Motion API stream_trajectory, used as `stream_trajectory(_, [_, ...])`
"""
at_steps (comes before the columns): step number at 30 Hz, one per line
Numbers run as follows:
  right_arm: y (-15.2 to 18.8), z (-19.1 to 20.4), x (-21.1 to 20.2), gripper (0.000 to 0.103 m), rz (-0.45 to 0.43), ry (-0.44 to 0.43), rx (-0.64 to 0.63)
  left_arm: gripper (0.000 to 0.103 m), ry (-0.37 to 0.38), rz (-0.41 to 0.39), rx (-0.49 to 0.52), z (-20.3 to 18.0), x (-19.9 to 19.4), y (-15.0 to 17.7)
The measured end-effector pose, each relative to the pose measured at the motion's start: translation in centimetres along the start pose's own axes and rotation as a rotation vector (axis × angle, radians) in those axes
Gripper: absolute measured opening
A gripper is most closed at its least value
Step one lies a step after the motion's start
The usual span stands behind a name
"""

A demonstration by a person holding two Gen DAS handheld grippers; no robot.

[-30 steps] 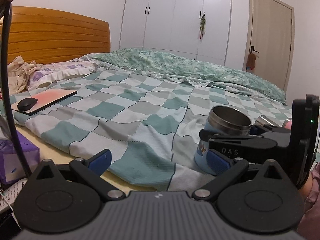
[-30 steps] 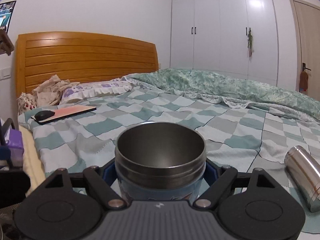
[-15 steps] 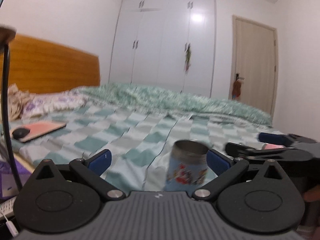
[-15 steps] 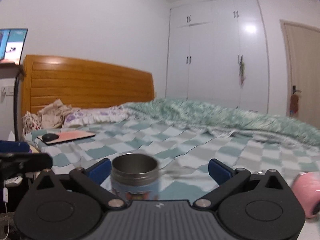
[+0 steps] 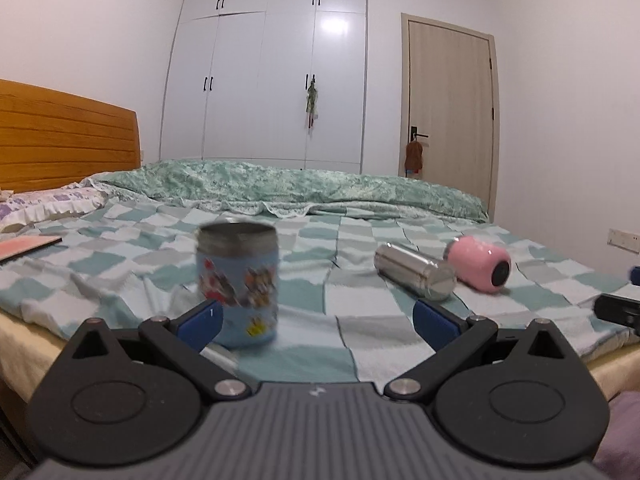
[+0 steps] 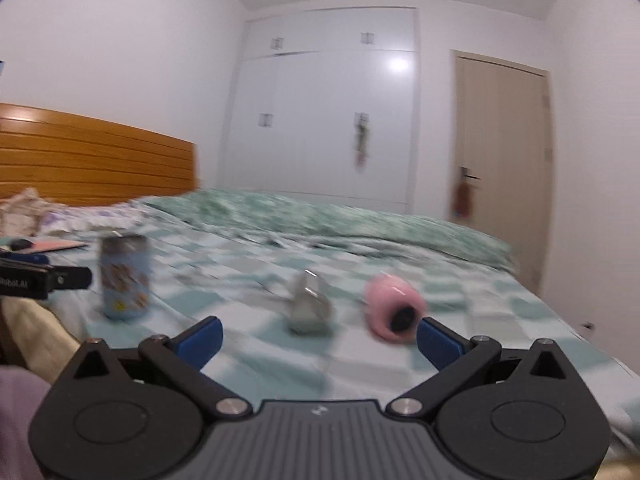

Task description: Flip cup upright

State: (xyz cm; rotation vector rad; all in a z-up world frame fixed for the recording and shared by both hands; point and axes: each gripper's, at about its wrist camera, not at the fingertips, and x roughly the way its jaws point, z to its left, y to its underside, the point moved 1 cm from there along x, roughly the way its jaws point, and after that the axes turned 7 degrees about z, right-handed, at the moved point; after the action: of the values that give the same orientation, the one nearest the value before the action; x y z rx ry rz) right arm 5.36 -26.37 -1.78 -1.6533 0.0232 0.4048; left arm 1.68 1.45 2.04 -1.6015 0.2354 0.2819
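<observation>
Left wrist view: the left gripper (image 5: 316,316) is wide open and holds nothing. The blue cup (image 5: 237,284) stands upright on the checked quilt (image 5: 320,248), steel mouth up, near the bed's front edge and just past the left finger (image 5: 200,326); I can't tell whether the pad touches it, though it looks clear. A steel bottle (image 5: 416,271) lies on its side to the right, and a pink cup (image 5: 478,264) lies on its side just beyond, dark opening facing the camera. These two sit well apart from the blue cup. A black tip at the far right edge looks like the right gripper (image 5: 618,312). A pink pad (image 5: 24,246) lies far left.

Right wrist view, blurred: the right gripper (image 6: 320,336) is also fully spread and empty. The blue cup (image 6: 124,278) stands off to the left, outside the fingers. Steel bottle (image 6: 310,306) and pink cup (image 6: 394,308) lie between the fingers' line of sight, the pink one close to the right finger (image 6: 438,344).

Judgement: the blue cup reads as finished, so nothing needs to hold it. If the task runs to the other vessels, the pink cup is the likely next target. The soft quilt could let an upright cup tip.
</observation>
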Motion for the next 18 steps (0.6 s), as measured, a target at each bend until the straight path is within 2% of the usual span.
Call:
stream_trajectory(3, [1.7, -1.2, -0.3, 0.103, -0.006, 0.018, 0.025, 0.103, -0.015, -0.019, 0.015, -0.8, 0.4, 1.2])
stream_trajectory(7, [2.4, -1.9, -0.4, 0.103, -0.018, 0.042, 0.027, 0.103, -0.006, -0.041, 0.021, -1.2, 0.3, 1.9])
stream_trajectory(18, [2.2, -1.1, -0.5, 0.103, -0.029, 0.058, 0.014, 0.103, 0.012, -0.040, 0.047, -1.6, 0.3, 2.0])
